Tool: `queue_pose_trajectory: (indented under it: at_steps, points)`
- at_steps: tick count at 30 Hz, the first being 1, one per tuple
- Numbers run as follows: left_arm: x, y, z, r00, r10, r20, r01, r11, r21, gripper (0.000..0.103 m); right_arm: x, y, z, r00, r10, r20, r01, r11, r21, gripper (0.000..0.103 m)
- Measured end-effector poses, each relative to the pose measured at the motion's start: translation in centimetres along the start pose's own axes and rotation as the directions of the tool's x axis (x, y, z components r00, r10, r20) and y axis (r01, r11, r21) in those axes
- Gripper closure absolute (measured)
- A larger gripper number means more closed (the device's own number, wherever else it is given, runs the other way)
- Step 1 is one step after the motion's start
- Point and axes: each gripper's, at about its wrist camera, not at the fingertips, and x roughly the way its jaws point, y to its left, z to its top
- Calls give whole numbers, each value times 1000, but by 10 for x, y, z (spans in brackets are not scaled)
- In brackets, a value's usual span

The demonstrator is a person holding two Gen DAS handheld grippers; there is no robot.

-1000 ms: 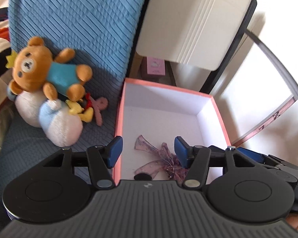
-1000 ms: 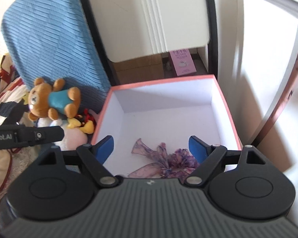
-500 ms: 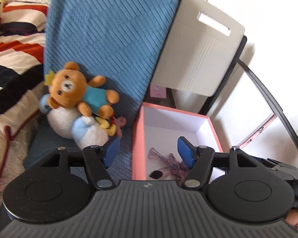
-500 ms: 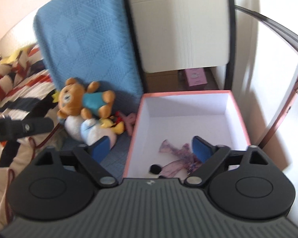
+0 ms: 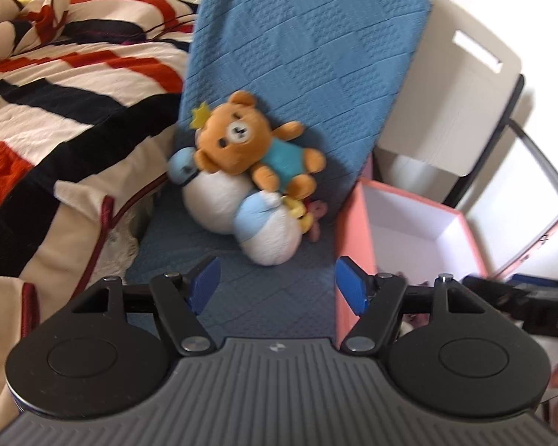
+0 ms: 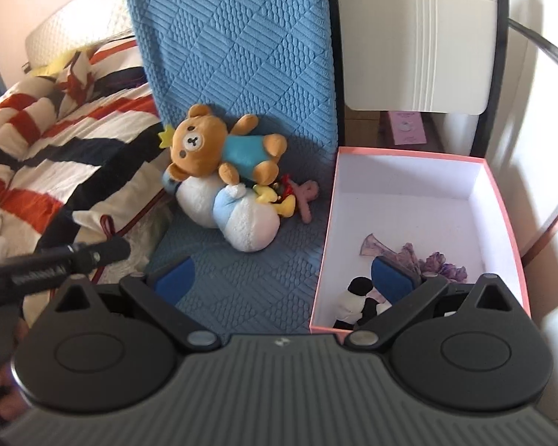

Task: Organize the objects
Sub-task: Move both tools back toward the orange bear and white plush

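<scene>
Brown bear (image 6: 219,148) in a teal shirt lies atop white plush (image 6: 238,219). At 3 o'clock, pink box (image 6: 502,193) holds purple ribbon (image 6: 409,254) and a black-white toy (image 6: 355,299). Fingers (image 5: 204,282) of both grippers, left (image 5: 275,284) and right (image 6: 282,278), have just been opening and stand apart, empty.

Half hidden behind a blue fingertip (image 6: 392,278): black-and-white toy (image 6: 355,303) in the pink box (image 6: 502,200). Buried under bear (image 6: 219,148): small yellow toy (image 6: 275,199), unidentifiable.

A bare strip of blue quilted mat (image 6: 249,282) is left open in the near middle. It is bounded on the right by the pink box (image 6: 325,245) wall, on the left by the striped blanket (image 6: 55,156), and on the far side by the plush toy pile (image 6: 227,182) leaning against the upright mat. The box's far half is unoccupied; a purple scarf (image 6: 409,252) and a black-and-white toy (image 6: 353,297) fill its near part.
</scene>
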Motion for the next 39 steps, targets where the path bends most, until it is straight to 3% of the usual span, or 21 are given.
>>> queue_pose_trajectory:
  at_steps: [6, 11, 16, 23, 27, 30, 39]
  points:
    - [28, 25, -9, 998, 48, -32, -49, 999, -12, 29, -9, 16, 9, 997, -81, -14, 80, 996, -48, 0]
    - [47, 35, -9, 995, 82, -64, -84, 996, -19, 29, -21, 29, 26, 996, -45, -83, 42, 998, -37, 0]
    - [63, 33, -5, 992, 104, -76, -104, 994, -8, 29, -39, 36, 44, 998, -31, -57, 28, 998, -61, 0]
    - [77, 21, 1, 993, 86, -75, -87, 996, -5, 29, -23, 28, 46, 995, -21, -96, 15, 998, -63, 0]
    - [86, 15, 3, 994, 71, -81, -72, 997, -1, 29, -16, 28, 48, 994, -57, -98, 49, 995, -83, 0]
    - [97, 13, 4, 994, 54, -92, -54, 999, -3, 29, -16, 21, 53, 995, -20, -99, 15, 999, -51, 0]
    - [137, 20, 16, 995, -4, -100, -4, 997, -81, 29, 14, 29, 67, 990, -102, -94, 92, 990, -103, 0]
